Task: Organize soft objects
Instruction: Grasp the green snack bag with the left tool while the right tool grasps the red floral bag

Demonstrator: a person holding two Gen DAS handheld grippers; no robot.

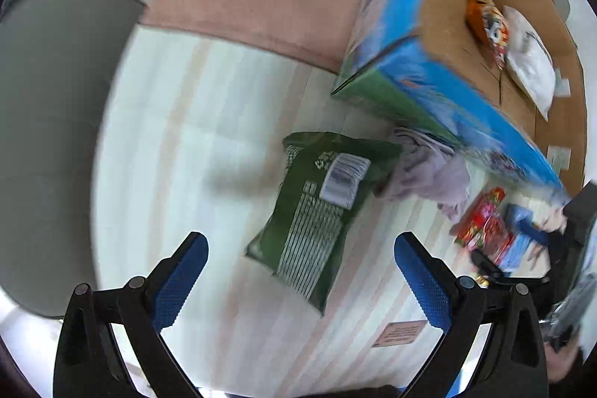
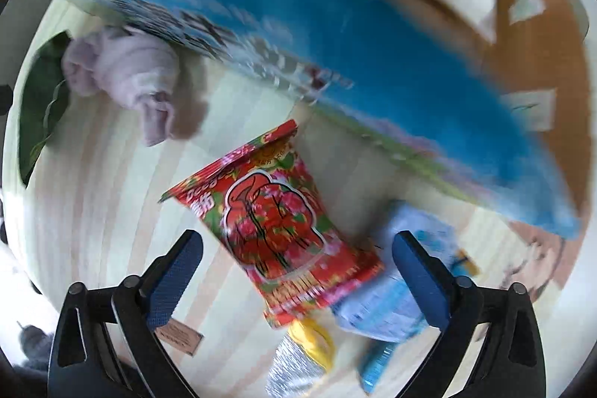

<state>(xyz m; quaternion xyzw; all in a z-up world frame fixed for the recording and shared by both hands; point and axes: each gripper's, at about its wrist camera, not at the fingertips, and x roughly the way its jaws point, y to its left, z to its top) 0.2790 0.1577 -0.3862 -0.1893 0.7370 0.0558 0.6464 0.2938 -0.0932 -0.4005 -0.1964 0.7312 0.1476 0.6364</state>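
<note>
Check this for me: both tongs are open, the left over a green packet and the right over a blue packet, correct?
Not quite. The right tongs are over a red packet, as the right wrist view shows. The rest holds: both are open, and the left tongs are over the green packet.

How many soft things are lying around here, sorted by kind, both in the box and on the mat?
Snack packets on the mat: 4 – green packet, red packet, light blue packet, yellow-and-silver packet
Cloth bundles on the mat: 1 – lilac cloth
Packets in the cardboard box: 2 – orange packet, white packet
Total: 7
</note>
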